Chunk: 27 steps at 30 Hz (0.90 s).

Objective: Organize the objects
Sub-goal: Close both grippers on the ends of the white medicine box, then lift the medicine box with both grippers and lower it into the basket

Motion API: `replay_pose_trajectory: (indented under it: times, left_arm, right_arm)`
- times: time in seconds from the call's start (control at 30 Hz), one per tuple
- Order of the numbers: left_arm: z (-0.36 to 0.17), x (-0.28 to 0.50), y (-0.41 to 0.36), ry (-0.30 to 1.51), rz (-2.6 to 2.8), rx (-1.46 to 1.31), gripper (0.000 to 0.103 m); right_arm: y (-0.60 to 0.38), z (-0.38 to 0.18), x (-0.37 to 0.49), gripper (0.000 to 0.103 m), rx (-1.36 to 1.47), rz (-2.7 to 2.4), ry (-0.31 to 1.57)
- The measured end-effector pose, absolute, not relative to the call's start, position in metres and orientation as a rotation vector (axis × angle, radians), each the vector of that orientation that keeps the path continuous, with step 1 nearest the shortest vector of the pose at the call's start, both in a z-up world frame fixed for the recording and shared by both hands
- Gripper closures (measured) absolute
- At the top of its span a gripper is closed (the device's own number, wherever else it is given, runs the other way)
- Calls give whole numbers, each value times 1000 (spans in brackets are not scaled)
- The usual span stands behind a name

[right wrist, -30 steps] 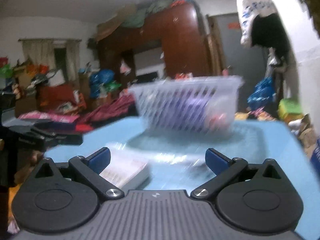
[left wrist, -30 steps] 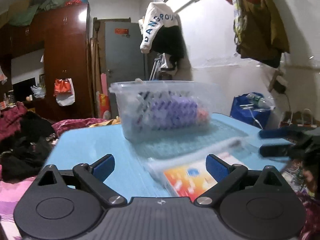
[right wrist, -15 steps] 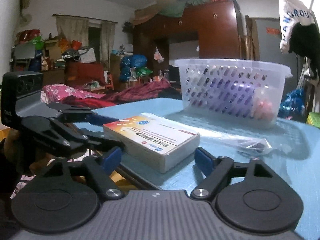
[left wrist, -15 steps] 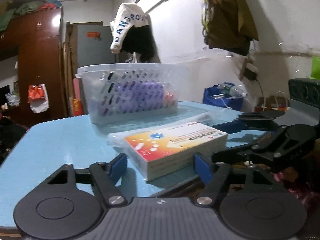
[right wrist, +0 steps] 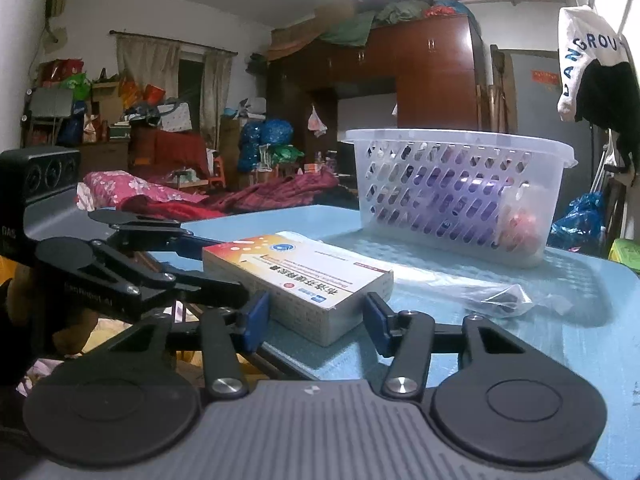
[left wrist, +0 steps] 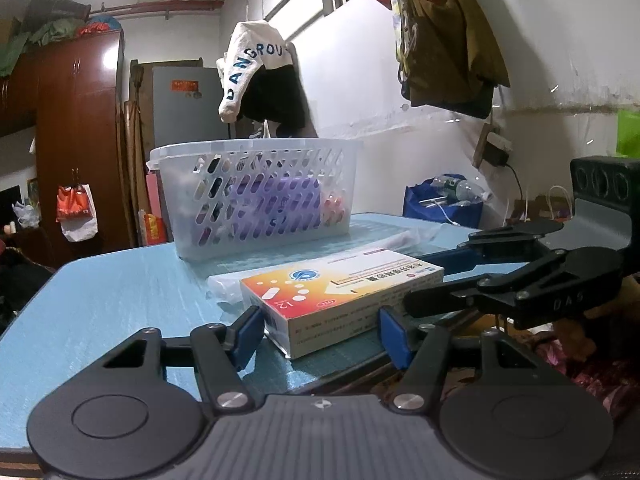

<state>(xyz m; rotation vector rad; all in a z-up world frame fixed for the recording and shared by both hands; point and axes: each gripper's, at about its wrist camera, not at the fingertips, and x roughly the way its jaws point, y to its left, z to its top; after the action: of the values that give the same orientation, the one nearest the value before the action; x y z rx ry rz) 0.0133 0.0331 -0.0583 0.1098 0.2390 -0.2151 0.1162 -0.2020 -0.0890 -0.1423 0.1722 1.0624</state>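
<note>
An orange and white medicine box (left wrist: 340, 292) lies on the blue table (left wrist: 112, 304) near its front edge; it also shows in the right wrist view (right wrist: 296, 276). My left gripper (left wrist: 322, 332) is open, its blue pads on either side of the box's near end. My right gripper (right wrist: 316, 314) is open, its pads flanking the box's other end. A white perforated basket (left wrist: 256, 196) stands behind the box, holding a purple item and other things; it shows in the right wrist view (right wrist: 460, 192) too.
A clear plastic bag with a dark item (right wrist: 500, 298) lies on the table right of the box. Another clear packet (left wrist: 224, 284) lies behind the box. Clothes hang on the wall (left wrist: 260, 80). A cluttered room and wardrobe (right wrist: 432, 76) lie beyond the table.
Both grippers have come down and forward toward the medicine box from opposite ends, and their pads have narrowed around it. The box has not moved.
</note>
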Motion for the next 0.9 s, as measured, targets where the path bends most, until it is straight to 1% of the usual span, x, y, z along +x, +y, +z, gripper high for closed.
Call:
replay_pose_trajectory:
  times: [0.27, 0.4, 0.5, 0.6, 0.9]
  left_arm:
    - [-59, 14, 41, 241, -246, 73, 41]
    - [-57, 13, 50, 241, -279, 31, 46]
    - [-56, 12, 52, 234, -288, 23, 47]
    - [-52, 9, 50, 219, -291, 31, 48]
    - [-18, 2, 39, 127, -304, 69, 49]
  right_arm:
    - [-208, -93, 115, 51, -154, 1077, 145]
    - [-213, -92, 115, 56, -142, 1087, 146]
    - [-216, -91, 115, 59, -133, 1092, 152]
    - [-218, -87, 111, 60, -135, 1088, 142]
    - [-233, -57, 103, 61, -134, 1072, 63]
